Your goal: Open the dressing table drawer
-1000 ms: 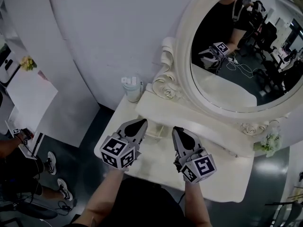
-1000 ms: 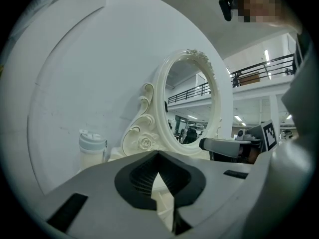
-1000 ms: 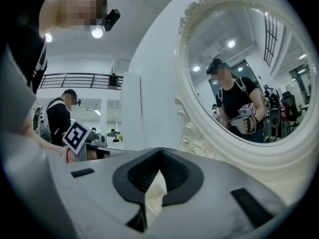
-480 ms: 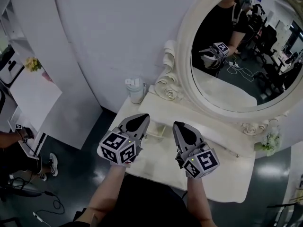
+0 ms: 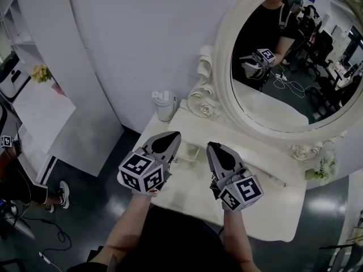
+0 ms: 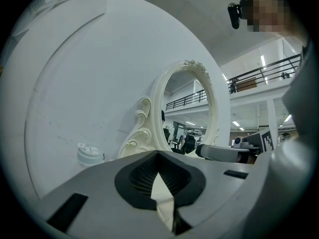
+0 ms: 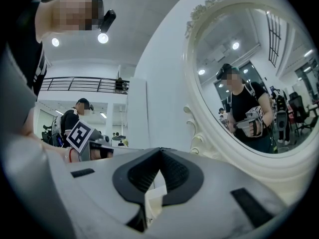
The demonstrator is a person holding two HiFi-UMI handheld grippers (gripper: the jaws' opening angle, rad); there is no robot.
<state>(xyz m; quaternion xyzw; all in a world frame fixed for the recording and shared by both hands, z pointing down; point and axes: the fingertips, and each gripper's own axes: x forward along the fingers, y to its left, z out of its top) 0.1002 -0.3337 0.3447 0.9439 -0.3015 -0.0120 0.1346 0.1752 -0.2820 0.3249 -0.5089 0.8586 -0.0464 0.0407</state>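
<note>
The cream dressing table [image 5: 266,208] stands against a white wall, with a big oval mirror [image 5: 295,55] in a carved frame. No drawer front shows in any view; the table's near edge is hidden by my arms and body. My left gripper [image 5: 171,137] and right gripper [image 5: 212,147] hover side by side over the tabletop and point level at the mirror's base. Both are shut with nothing between the jaws. In the left gripper view my left gripper [image 6: 158,153] has its tips together, and in the right gripper view so does my right gripper [image 7: 160,149].
A white lidded cup [image 5: 164,105] stands at the table's back left corner, also in the left gripper view [image 6: 89,154]. Small flowers [image 5: 321,171] sit at the table's right end. A low white cabinet [image 5: 39,106] and a person's leg [image 5: 17,186] are at far left.
Both grippers have risen slightly above the tabletop, still shut and side by side. The person at the left has slid mostly out of the picture.
</note>
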